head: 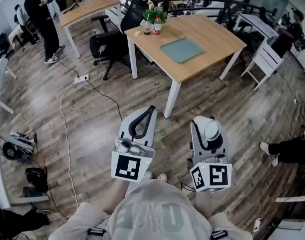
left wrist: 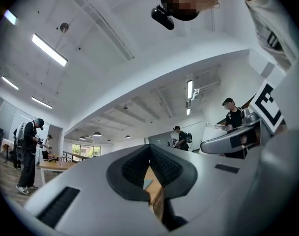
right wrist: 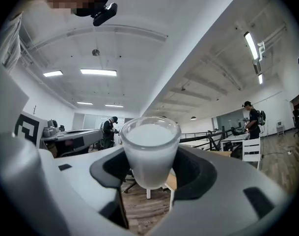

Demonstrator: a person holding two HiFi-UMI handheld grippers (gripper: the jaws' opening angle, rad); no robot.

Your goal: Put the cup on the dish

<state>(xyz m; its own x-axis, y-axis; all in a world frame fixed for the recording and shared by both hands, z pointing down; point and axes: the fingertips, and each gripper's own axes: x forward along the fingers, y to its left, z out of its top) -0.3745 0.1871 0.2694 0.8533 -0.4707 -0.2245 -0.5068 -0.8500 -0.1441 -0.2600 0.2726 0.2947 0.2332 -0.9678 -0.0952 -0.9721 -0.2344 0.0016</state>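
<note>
A frosted white cup [right wrist: 149, 149] stands upright between the jaws of my right gripper [right wrist: 150, 170], which is shut on its sides. In the head view the same cup [head: 211, 130] sits in the right gripper [head: 208, 119], held over the wooden floor, well short of the table. A flat grey-green square dish [head: 182, 50] lies on the wooden table [head: 212, 31] ahead. My left gripper [head: 150, 109] hangs beside the right one with nothing in it. Its pads [left wrist: 165, 165] meet at the tip.
A bottle and a small plant [head: 155, 20] stand at the table's far left corner. A black office chair [head: 109, 44] is left of the table and a white chair [head: 265, 59] is to its right. A cable and power strip [head: 82, 78] lie on the floor. People stand at the back left [head: 42, 19].
</note>
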